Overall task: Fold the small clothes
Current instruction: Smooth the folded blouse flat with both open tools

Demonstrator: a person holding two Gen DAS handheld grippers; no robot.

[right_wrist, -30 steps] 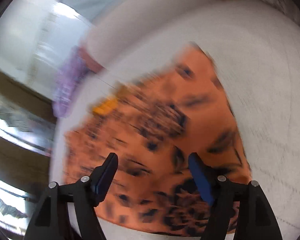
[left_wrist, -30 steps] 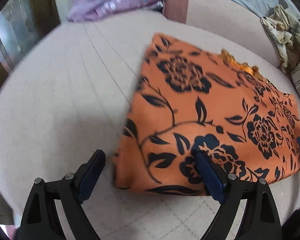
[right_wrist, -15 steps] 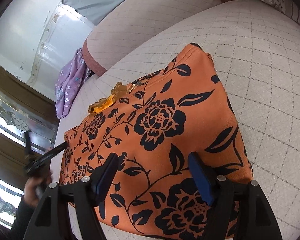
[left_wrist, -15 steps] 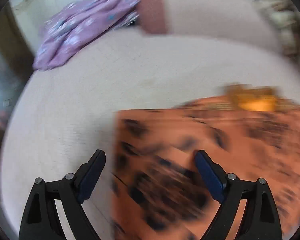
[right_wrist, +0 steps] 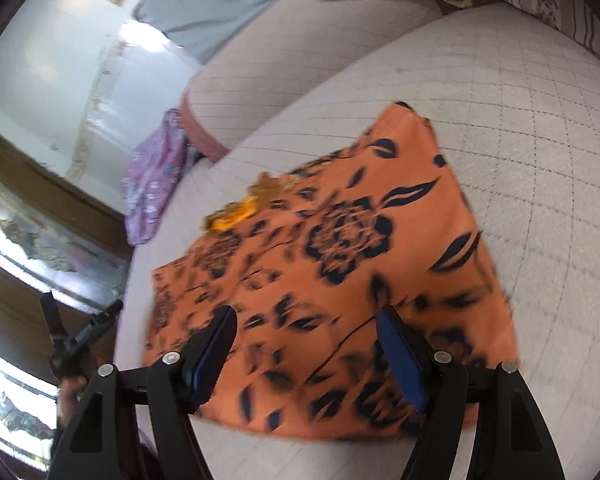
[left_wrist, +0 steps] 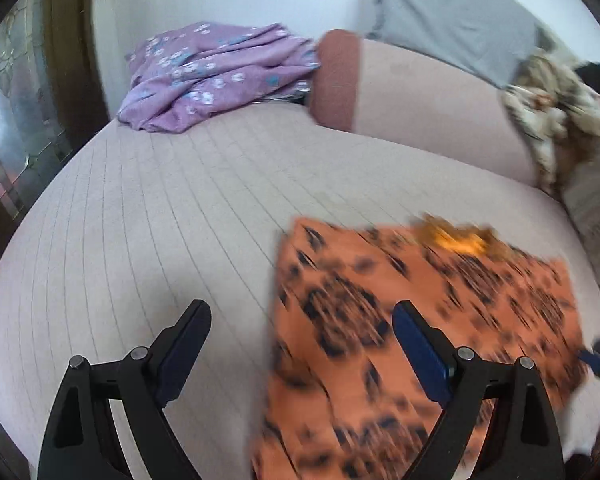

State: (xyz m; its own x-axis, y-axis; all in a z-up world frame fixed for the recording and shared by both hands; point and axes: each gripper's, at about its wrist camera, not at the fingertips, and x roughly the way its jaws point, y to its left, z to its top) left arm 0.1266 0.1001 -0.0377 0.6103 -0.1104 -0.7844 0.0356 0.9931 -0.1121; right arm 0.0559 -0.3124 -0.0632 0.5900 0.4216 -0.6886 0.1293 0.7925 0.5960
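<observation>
An orange garment with black flowers [left_wrist: 412,332] lies folded flat on the pink quilted sofa seat [left_wrist: 172,216]; it also shows in the right wrist view [right_wrist: 340,288]. A gold trim [right_wrist: 240,212] sticks out at its far edge. My left gripper [left_wrist: 300,320] is open and empty, above the garment's left edge. My right gripper [right_wrist: 306,324] is open and empty, over the garment's near part. The left gripper appears far left in the right wrist view [right_wrist: 80,336].
A crumpled purple flowered garment [left_wrist: 212,76] lies at the back left of the seat. A cream patterned cloth [left_wrist: 552,112] hangs at the back right. The sofa backrest [left_wrist: 432,108] and a grey cloth [left_wrist: 452,12] stand behind. A glass door [left_wrist: 8,120] is on the left.
Both grippers have pulled back from the garment and stayed open. The left view has swung toward the sofa back, so the purple garment is more central. The garment lies still.
</observation>
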